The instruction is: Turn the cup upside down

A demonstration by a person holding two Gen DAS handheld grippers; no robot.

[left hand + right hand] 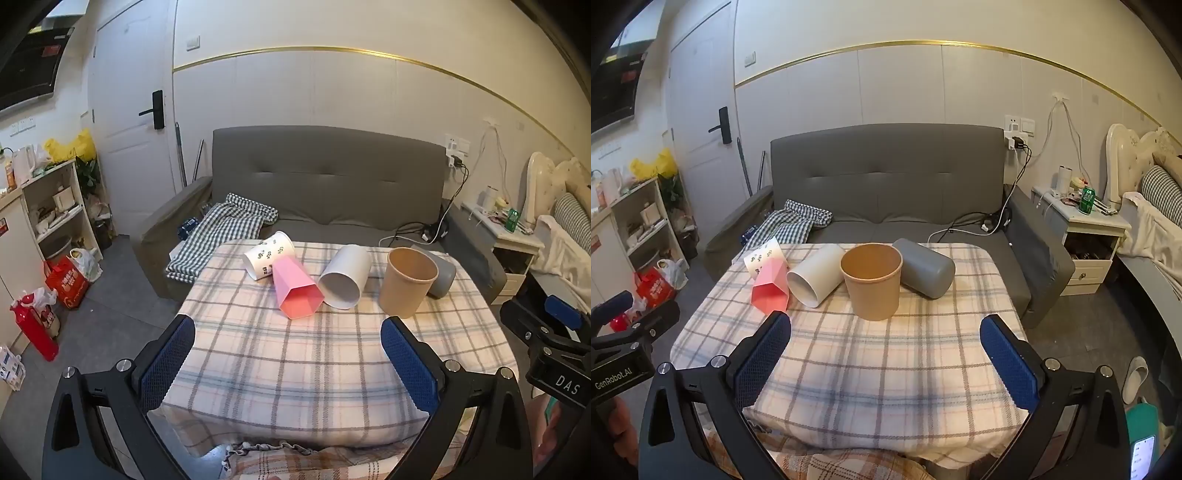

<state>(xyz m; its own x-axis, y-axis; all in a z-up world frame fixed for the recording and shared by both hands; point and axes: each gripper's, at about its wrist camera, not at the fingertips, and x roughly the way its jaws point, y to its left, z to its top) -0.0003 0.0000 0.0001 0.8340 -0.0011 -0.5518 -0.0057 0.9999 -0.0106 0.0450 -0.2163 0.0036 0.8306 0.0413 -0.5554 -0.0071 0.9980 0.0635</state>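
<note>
— Five cups on the plaid cloth (295, 369), sofa (325, 177) behind. Largest thing first?

— Sofa, grey, checked fabric (221, 229) draped on its seat. Then cloth, spread flat over the table.

— And the cups?

— Brown cup (873, 280) upright, mouth up, near the middle. Grey cup (925, 267) on its side, just behind, touching it. White cup (816, 275) on its side to the left, mouth toward the cameras. Pink cup (771, 291) also tipped over, beside the white one. Patterned cup (269, 258) lying behind the pink.

— Grippers?

— Left gripper (288, 343) spread wide, holding nothing, short of the cups. Right gripper (885, 339) likewise spread, nothing between the blue pads (764, 354), brown cup just ahead, untouched.
</note>
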